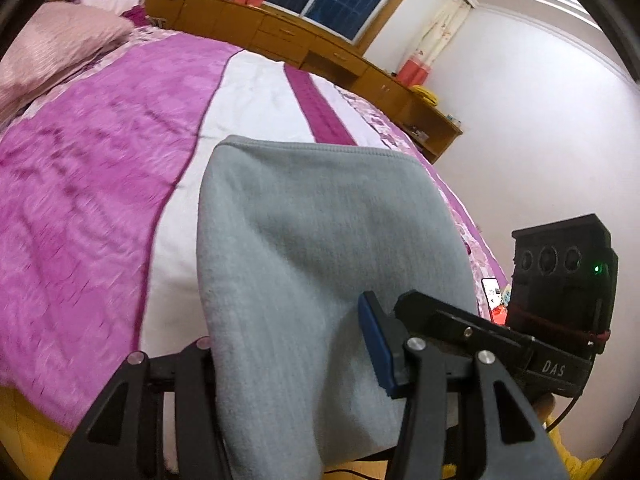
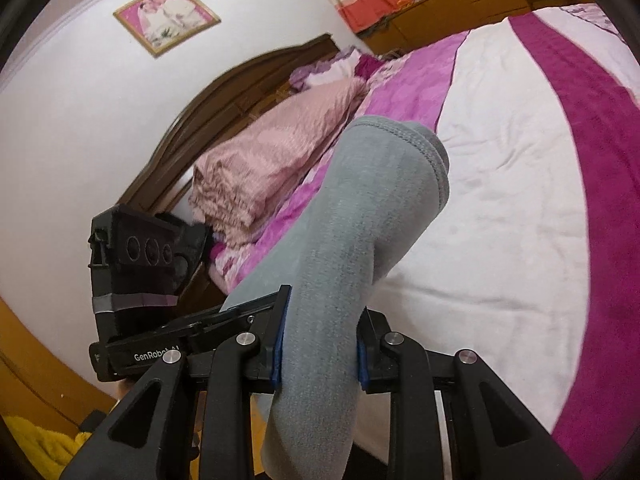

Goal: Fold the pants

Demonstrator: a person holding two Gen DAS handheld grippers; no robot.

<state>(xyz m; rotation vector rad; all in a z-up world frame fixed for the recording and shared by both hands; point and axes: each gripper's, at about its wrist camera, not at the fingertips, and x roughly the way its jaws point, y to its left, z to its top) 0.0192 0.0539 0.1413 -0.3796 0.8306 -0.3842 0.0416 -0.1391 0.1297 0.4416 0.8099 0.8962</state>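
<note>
Right gripper point(image 2: 320, 344): jaws clamped on a bunched thickness of the grey pants point(image 2: 352, 216), blue pads pressed against both sides of the fabric. Left gripper point(image 1: 292, 344): cloth ran between the jaws and hid the left pad; right pad sat against a dent in the fabric, so it looked clamped too, though less certain.

Pants hung off both grippers above the bed point(image 1: 100, 184), a stitched hem edge at the far end and a rounded opening visible from the right wrist. Couldn't tell if the far end touched the bedspread.

Handling, my read: soft fleece-like knit, light, floppy, no stiffness, not slippery, nothing to break. It'll sag and bunch between holds. Best gripped at hem or waistband corners, through all layers.

Containers: none in use. Wooden cabinets point(image 1: 320, 48) along the far wall, shut.
</note>
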